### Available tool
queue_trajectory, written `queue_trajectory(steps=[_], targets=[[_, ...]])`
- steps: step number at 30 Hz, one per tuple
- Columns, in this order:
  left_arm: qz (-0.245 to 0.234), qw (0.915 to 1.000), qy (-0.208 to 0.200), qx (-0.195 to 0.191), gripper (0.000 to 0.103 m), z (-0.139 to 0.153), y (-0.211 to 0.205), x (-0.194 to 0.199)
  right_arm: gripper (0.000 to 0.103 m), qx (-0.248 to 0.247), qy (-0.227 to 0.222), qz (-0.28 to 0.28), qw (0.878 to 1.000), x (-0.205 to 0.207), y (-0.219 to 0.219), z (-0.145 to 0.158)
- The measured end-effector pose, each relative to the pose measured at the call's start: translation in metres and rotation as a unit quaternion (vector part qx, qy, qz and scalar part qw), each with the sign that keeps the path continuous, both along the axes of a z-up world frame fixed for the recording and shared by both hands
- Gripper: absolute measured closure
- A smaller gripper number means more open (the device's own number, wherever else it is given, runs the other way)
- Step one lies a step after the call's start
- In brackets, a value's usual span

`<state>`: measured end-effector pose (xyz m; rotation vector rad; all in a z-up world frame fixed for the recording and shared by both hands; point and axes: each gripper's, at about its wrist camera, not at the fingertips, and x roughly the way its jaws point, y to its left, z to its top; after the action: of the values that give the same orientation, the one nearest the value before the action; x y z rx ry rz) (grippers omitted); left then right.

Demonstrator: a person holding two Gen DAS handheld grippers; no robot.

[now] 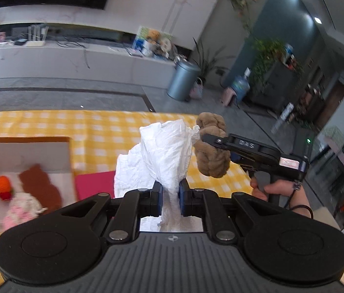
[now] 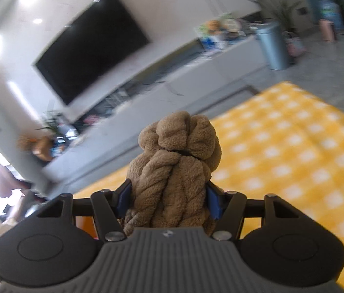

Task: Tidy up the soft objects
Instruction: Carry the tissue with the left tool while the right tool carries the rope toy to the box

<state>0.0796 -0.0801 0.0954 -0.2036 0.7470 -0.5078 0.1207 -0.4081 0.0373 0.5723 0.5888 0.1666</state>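
White crumpled cloth clamped in my left gripper and the brown towel bundle squeezed in my right gripper hang above the table; loose folds could slip out short of the box.

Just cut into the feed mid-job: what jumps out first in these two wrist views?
Both grippers are loaded and held up over the yellow checked cloth: the left gripper pinches a crumpled white cloth, the right gripper clamps a twisted brown plush bundle. At lower left of the left view sits an open box already holding an orange knitted toy and other soft pieces.
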Motion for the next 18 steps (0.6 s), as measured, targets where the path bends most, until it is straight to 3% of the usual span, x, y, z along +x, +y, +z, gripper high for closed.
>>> queue_trajectory(steps=[9,18], targets=[[0.069,0.9970,-0.019,-0.031,0.089,0.006,0.064,-0.020,0.042,0.022,-0.068,0.110,0.991,-0.012,0.091,0.044],[0.124,0.9890,-0.065,-0.047,0.088,-0.003,0.108,-0.024,0.042,0.011,-0.046,0.211,0.976,-0.007,0.180,0.039]])
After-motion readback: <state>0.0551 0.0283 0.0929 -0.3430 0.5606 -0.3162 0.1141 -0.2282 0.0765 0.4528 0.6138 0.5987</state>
